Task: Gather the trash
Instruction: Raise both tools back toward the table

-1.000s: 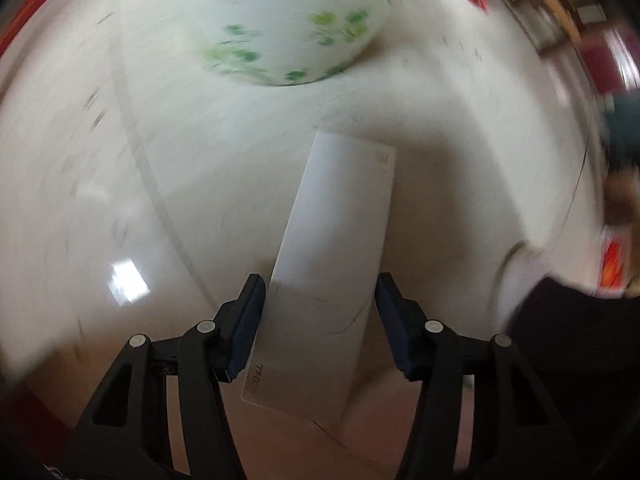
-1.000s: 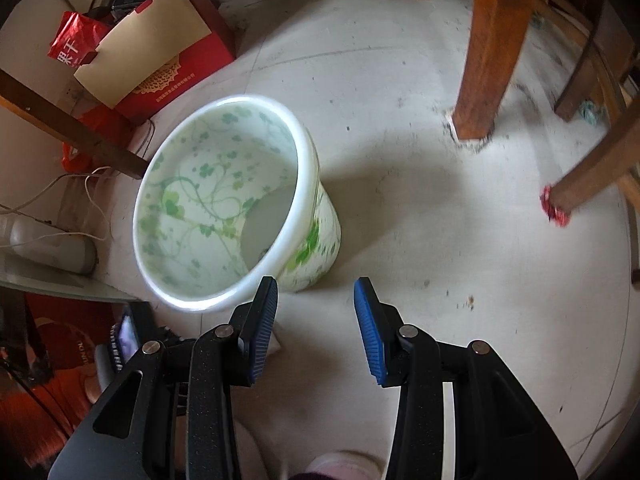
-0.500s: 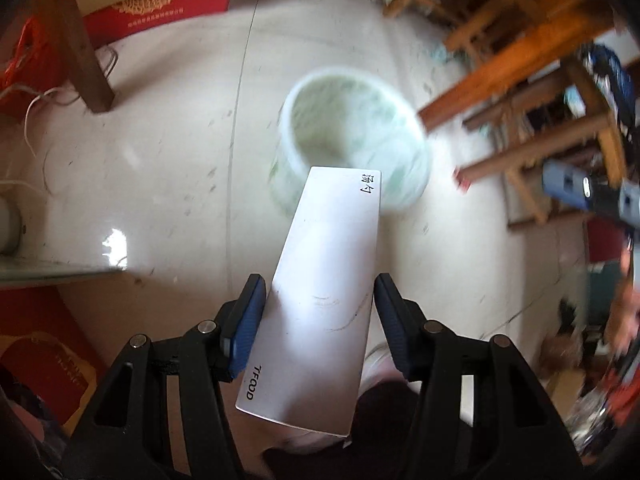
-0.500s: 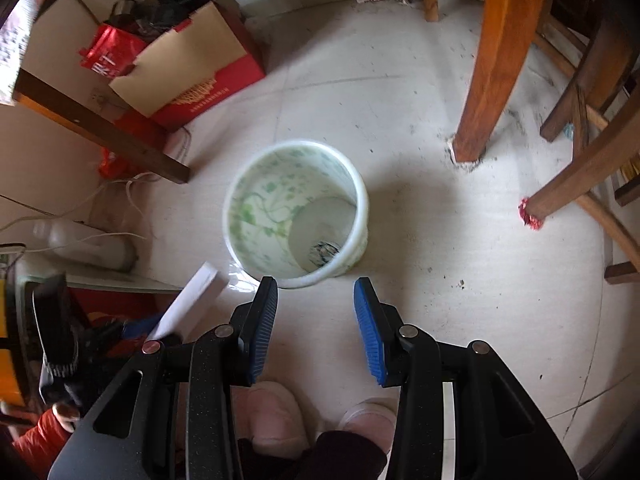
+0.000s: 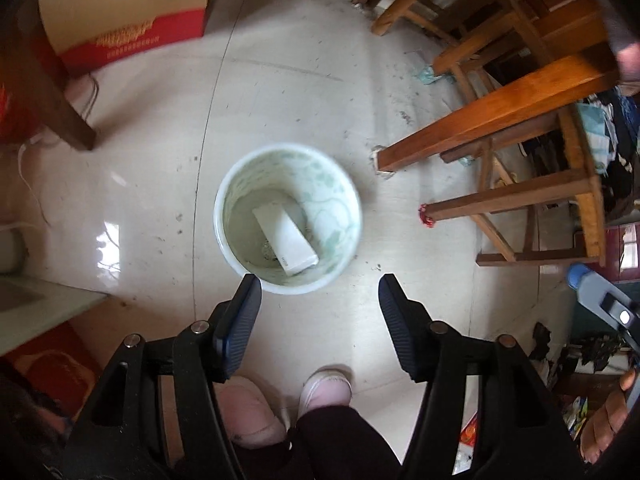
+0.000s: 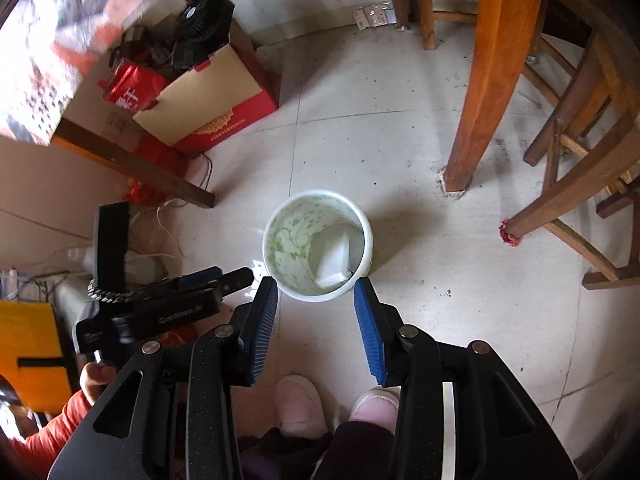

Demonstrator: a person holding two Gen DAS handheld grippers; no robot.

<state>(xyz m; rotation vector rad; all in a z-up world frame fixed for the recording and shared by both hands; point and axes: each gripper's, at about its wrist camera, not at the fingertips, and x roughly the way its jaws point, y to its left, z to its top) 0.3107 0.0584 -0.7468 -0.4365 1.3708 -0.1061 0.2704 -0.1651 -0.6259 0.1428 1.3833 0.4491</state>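
A white bin with a green leaf pattern (image 5: 340, 200) stands on the tiled floor; it also shows in the right wrist view (image 6: 280, 240). A flat white box (image 5: 286, 238) lies inside it, seen too in the right wrist view (image 6: 334, 258). My left gripper (image 5: 318, 292) is open and empty, high above the bin's near rim. My right gripper (image 6: 316, 292) is open and empty, also above the near rim. The left gripper's body (image 6: 160, 304) shows at the left of the right wrist view.
Wooden table legs (image 6: 492, 80) and stools (image 5: 520, 184) stand to the right. A red scrap (image 5: 425, 216) lies by a stool leg. A red cardboard box (image 5: 124, 12) and a dark table leg (image 5: 44, 92) are at left. The person's pink slippers (image 6: 300, 408) are below.
The left gripper rose from the floor with the white box, carried it over the bin and let go; the box now lies in the bin. The right gripper rose and stayed open.
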